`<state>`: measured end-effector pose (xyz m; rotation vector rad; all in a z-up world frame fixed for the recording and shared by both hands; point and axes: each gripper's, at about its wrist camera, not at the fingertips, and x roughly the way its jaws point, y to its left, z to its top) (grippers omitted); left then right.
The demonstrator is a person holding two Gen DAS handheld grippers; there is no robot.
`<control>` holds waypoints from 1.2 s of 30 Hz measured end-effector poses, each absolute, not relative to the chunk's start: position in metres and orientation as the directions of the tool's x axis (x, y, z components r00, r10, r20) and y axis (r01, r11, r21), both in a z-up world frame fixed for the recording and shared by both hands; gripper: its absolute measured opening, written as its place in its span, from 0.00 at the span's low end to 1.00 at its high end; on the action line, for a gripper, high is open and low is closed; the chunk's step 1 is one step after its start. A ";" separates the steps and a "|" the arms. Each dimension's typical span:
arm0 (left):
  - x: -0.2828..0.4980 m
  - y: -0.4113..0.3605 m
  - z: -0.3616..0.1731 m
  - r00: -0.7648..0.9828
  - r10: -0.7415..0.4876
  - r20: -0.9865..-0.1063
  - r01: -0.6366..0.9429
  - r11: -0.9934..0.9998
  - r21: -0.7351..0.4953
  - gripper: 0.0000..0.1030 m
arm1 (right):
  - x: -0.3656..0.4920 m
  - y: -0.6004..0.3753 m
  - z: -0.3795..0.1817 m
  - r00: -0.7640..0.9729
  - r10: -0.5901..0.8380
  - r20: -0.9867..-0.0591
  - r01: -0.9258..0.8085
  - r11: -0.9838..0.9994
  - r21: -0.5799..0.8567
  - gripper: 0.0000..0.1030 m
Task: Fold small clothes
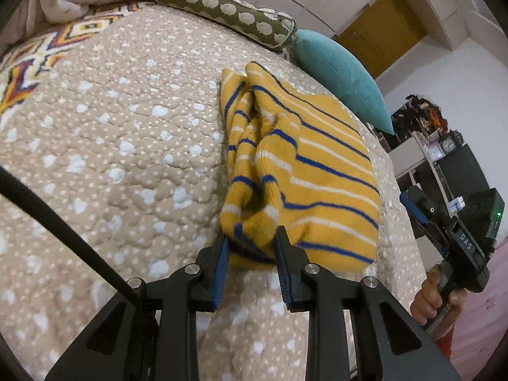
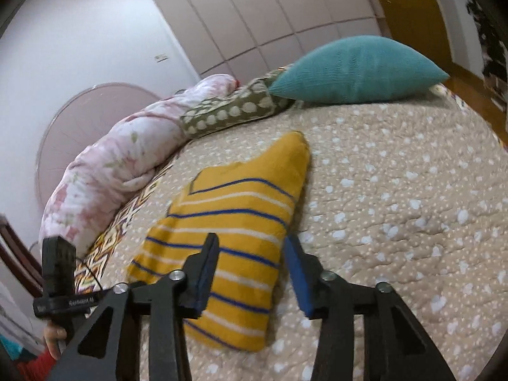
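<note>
Quilted bedspread (image 1: 127,146), bunched knit striped sweater (image 1: 304,165)

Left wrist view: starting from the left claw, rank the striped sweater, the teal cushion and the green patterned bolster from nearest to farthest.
1. Striped sweater: its near hem is pinched in the left claw, low centre.
2. Teal cushion: beyond the sweater, upper right at the bed's edge.
3. Green patterned bolster: farthest, along the top, left of the cushion.
</note>
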<state>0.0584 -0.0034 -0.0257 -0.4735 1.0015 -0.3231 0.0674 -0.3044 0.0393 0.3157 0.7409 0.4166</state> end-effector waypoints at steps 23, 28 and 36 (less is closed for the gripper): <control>0.113 -0.034 -0.030 0.525 -0.279 -0.804 0.070 0.956 -0.286 0.40 | 0.202 -0.236 -0.018 0.506 0.515 -0.691 -0.204 0.851 0.485 0.21; 0.092 -0.023 -0.026 0.526 -0.297 -0.797 0.082 0.951 -0.300 0.40 | 0.197 -0.233 -0.009 0.518 0.483 -0.706 -0.223 0.873 0.433 0.20; 0.045 0.005 -0.010 0.588 -0.238 -0.773 0.044 0.964 -0.264 0.53 | 0.183 -0.193 0.016 0.516 0.566 -0.643 -0.321 0.824 0.467 0.22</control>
